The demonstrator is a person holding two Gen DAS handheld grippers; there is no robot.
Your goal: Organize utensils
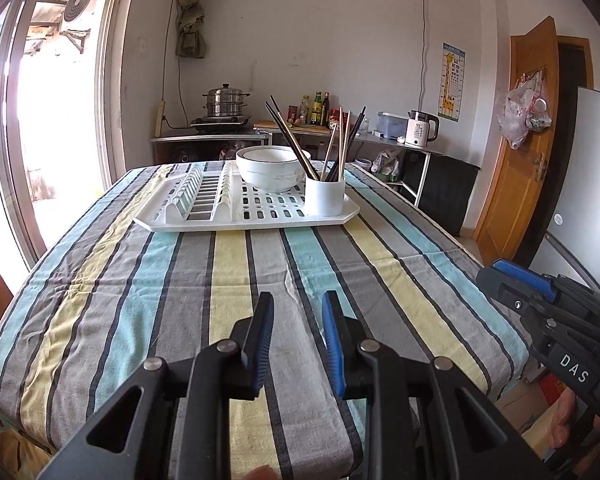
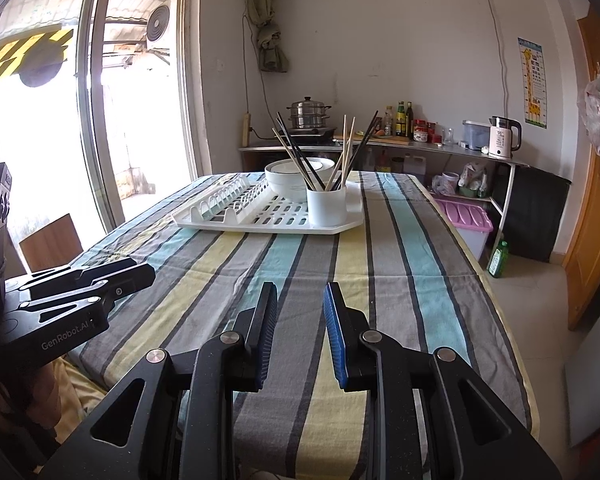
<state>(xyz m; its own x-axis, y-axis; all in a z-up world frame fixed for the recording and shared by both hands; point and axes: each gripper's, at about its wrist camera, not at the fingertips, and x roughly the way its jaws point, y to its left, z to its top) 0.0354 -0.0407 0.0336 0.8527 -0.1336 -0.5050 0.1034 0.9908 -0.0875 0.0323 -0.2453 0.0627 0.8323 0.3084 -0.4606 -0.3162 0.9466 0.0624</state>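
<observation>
Both grippers sit over the near end of the striped tablecloth (image 1: 228, 264), well short of the white dish rack (image 1: 244, 216). Left gripper (image 1: 296, 300) has its jaws apart with nothing in them, same for the right gripper (image 2: 300, 292). Chopsticks (image 1: 340, 136) stand in the white cup (image 1: 325, 196) at the rack's near right corner, beside a white bowl (image 1: 268, 168).

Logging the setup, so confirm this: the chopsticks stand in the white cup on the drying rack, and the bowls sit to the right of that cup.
One thing is wrong: the bowls sit left of the cup and behind it, not right. Both wrist views show this. The chopsticks do stand in the cup on the rack.
</observation>
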